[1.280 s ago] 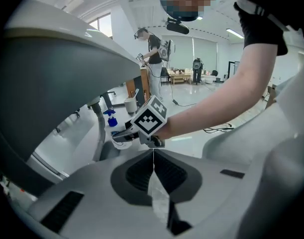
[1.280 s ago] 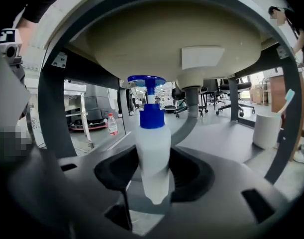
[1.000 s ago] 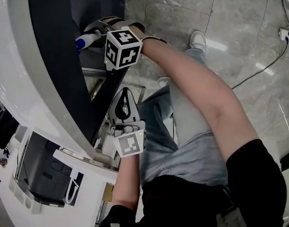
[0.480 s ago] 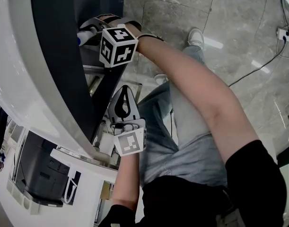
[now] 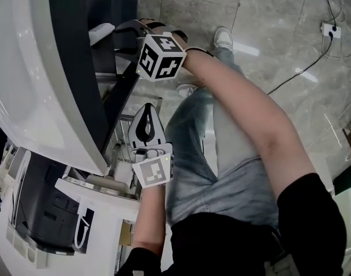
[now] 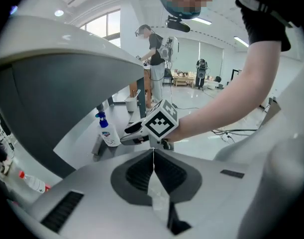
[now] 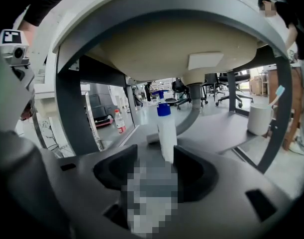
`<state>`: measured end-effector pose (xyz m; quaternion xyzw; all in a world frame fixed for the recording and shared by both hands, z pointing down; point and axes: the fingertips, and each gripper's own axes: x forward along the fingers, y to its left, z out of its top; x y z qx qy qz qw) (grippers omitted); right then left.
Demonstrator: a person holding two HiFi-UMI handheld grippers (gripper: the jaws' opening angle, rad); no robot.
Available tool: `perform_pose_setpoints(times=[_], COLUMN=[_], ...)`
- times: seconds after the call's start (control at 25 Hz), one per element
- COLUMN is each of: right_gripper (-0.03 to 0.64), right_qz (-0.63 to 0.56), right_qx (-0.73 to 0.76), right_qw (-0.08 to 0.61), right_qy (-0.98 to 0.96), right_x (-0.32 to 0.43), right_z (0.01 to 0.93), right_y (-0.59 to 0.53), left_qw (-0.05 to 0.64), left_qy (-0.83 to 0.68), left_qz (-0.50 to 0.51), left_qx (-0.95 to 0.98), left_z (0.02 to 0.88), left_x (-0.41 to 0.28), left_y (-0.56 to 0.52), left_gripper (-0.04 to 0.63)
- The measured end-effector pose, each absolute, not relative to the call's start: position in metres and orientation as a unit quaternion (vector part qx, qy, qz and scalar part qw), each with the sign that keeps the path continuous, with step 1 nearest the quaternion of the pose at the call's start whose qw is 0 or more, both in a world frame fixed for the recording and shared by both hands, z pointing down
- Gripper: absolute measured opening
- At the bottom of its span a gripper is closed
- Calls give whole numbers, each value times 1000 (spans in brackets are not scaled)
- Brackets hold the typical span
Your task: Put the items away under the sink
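Two grippers show in the head view: the right gripper (image 5: 122, 32) reaches under the sink (image 5: 26, 85) toward a white shape, likely the spray bottle (image 5: 100, 33), and the left gripper (image 5: 147, 111) hangs lower. In the left gripper view its jaws are pressed together and empty, and one blue-capped bottle stands on the shelf (image 6: 82, 131) just beside the right gripper's tips. In the right gripper view the jaws are spread with the bottle upright between them, ungripped, and one cup (image 7: 260, 119) stands aside. Withdrawing crookedly could clip the bottle and topple it.
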<state>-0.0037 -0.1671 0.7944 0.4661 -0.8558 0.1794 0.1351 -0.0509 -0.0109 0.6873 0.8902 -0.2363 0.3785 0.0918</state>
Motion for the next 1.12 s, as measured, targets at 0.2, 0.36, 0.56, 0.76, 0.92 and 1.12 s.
perform_pose_setpoints(times=[0.2, 0.36, 0.56, 0.76, 0.92, 1.12], right_gripper=[227, 222, 138, 70, 66, 63], right_qz=[217, 230, 235, 215, 182, 156], right_qx=[509, 546, 583, 601, 582, 556], right_qw=[133, 127, 90, 75, 80, 102], right_qy=[-822, -795, -772, -766, -789, -810], right_x=[15, 28, 37, 25, 7, -26], right_z=[769, 731, 655, 568, 508, 441], right_y=[-123, -88, -54, -23, -16, -4], left_qw=[88, 83, 87, 106, 131, 143], left_qy=[-229, -234, -248, -254, -277, -291], left_qz=[361, 341, 305, 274, 241, 196], left_qx=[900, 907, 916, 922, 921, 925], left_z=[658, 629, 585, 534, 493, 423], left_x=[-56, -63, -74, -94, -111, -135], left_y=[1, 5, 8, 17, 12, -4], left_gripper=[23, 23, 23, 23, 23, 23])
